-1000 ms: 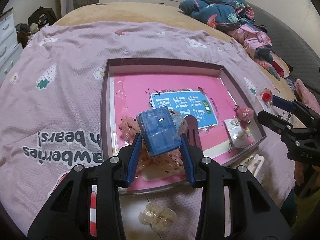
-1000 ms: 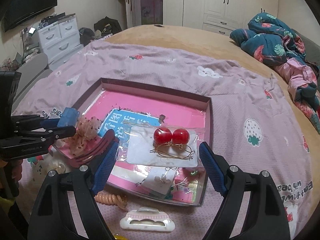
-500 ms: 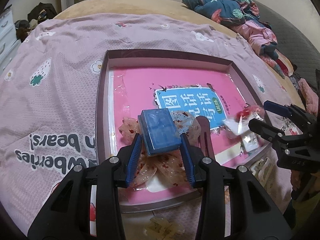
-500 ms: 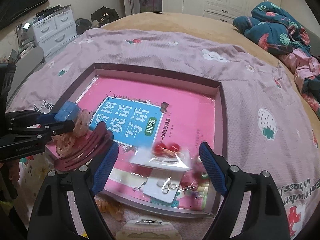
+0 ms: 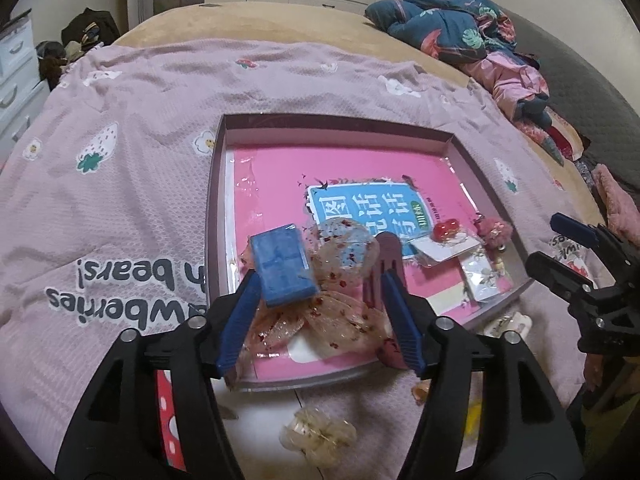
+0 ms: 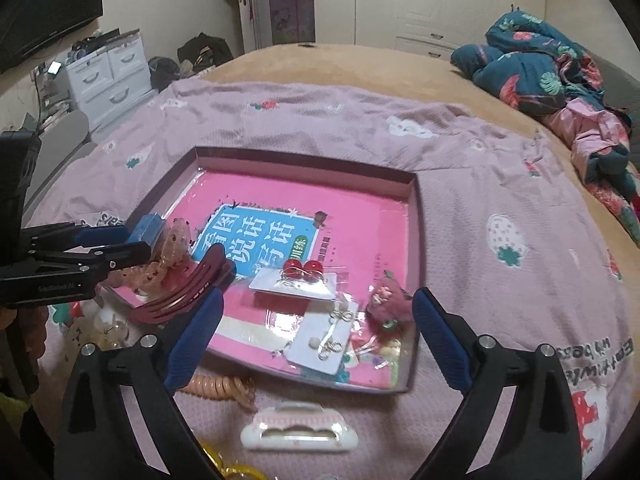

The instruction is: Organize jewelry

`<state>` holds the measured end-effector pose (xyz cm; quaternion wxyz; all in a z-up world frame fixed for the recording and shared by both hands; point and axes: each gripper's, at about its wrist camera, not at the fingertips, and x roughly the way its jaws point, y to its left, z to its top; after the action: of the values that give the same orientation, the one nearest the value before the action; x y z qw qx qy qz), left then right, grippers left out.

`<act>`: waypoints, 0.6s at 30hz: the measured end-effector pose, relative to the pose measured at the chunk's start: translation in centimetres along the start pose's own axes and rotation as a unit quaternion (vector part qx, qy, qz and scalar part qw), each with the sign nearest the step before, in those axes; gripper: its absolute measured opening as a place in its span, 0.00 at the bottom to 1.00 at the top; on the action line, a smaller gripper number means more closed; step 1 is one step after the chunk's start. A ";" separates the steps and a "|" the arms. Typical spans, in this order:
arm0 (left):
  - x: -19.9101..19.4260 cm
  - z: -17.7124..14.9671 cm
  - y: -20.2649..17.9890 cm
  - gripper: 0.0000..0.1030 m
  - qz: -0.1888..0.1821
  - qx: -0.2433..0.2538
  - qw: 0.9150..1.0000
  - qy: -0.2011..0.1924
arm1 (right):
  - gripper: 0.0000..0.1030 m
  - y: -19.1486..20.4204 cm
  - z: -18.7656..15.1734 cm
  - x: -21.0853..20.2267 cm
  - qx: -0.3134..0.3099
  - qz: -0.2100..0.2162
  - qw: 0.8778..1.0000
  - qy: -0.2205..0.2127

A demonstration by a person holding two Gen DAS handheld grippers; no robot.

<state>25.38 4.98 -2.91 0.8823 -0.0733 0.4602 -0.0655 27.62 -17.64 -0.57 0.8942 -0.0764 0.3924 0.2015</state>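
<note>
A shallow tray (image 5: 216,200) lined with a pink book lies on the bedspread. A small blue box (image 5: 282,266) rests in it on a sheer speckled bow (image 5: 344,248). My left gripper (image 5: 320,304) straddles the box. Its jaws are opening; the box leans by the left finger, clear of the right one. A white card with two red ball earrings (image 6: 302,276) lies flat in the tray (image 6: 412,216). My right gripper (image 6: 318,320) hovers over it, jaws opening wide with nothing between the pads. Each gripper shows in the other's view: right gripper (image 5: 560,248), left gripper (image 6: 108,244).
Also in the tray are a dark red hair claw (image 6: 192,284), a pink pompom charm (image 6: 390,300) and another earring card (image 6: 324,344). Outside its near edge lie a coiled peach hair tie (image 6: 216,386), a white-pink clip (image 6: 298,432) and a clear clip (image 5: 318,436).
The left jaws have spread off the blue box, which now lies on the bow. The right gripper let the earring card drop into the tray and its jaws widened.
</note>
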 end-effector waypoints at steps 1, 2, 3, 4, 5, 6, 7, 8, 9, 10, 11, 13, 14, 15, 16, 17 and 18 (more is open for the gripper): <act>-0.5 -0.1 -0.1 0.58 -0.001 0.000 1.000 -0.004 | 0.94 -0.1 -0.1 -0.7 0.002 -0.003 1.000 -0.006; -0.8 -0.1 -0.3 0.59 0.000 0.000 1.000 -0.006 | 0.94 -0.2 -0.1 -1.2 0.003 -0.004 1.000 -0.010; -1.3 -0.1 -0.4 0.60 -0.001 0.001 1.000 -0.010 | 0.94 -0.3 -0.2 -1.6 0.004 -0.005 1.000 -0.013; -1.7 -0.1 -0.5 0.61 -0.001 0.001 1.000 -0.012 | 0.94 -0.4 -0.2 -2.2 0.005 -0.006 1.000 -0.018; -2.1 -0.1 -0.6 0.63 0.000 0.000 1.000 -0.015 | 0.94 -0.4 -0.2 -2.7 0.006 -0.007 1.000 -0.022; -2.5 -0.1 -0.7 0.64 0.000 0.000 1.000 -0.018 | 0.95 -0.5 -0.2 -3.1 0.007 -0.008 1.000 -0.025; -2.9 -0.1 -0.9 0.66 0.000 0.000 1.000 -0.021 | 0.95 -0.6 -0.2 -3.7 0.007 -0.009 0.999 -0.030; -3.3 -0.2 -0.9 0.67 0.000 0.000 1.000 -0.024 | 0.95 -0.6 -0.1 -4.0 0.008 -0.011 0.999 -0.033; -3.9 -0.2 -1.1 0.68 0.001 0.000 1.000 -0.029 | 0.95 -0.6 -0.2 -4.5 0.009 -0.012 0.999 -0.037; -4.3 -0.2 -1.1 0.71 0.001 0.000 0.999 -0.033 | 0.95 -0.6 -0.2 -5.0 0.009 -0.013 0.999 -0.041; -4.7 -0.2 -1.3 0.73 0.002 0.000 0.999 -0.037 | 0.95 -0.7 -0.2 -5.5 0.010 -0.014 0.999 -0.046; -5.7 -0.2 -1.5 0.74 0.001 0.001 0.999 -0.045 | 0.95 -0.6 -0.2 -6.4 0.010 -0.016 0.998 -0.054; -6.0 -0.3 -1.5 0.75 0.002 0.001 0.999 -0.048 | 0.95 -0.5 -0.3 -6.8 0.010 -0.016 0.998 -0.058; -6.5 -0.4 -1.6 0.76 0.003 0.001 0.999 -0.052 | 0.95 -0.5 -0.3 -7.2 0.011 -0.016 0.998 -0.061; -6.9 -0.4 -1.7 0.79 0.003 0.001 0.998 -0.055 | 0.95 -0.5 -0.3 -7.7 0.011 -0.017 0.998 -0.066; -7.2 -0.5 -1.8 0.81 0.004 0.001 0.998 -0.058 | 0.95 -0.4 -0.3 -8.1 0.011 -0.017 0.997 -0.069; -7.7 -0.6 -1.8 0.82 0.004 0.000 0.998 -0.062 | 0.95 -0.4 -0.3 -8.5 0.011 -0.017 0.997 -0.073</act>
<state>20.40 4.55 3.29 0.9095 -0.0749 0.4050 -0.0573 22.36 -20.65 5.43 0.9244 -0.0583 0.3270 0.1873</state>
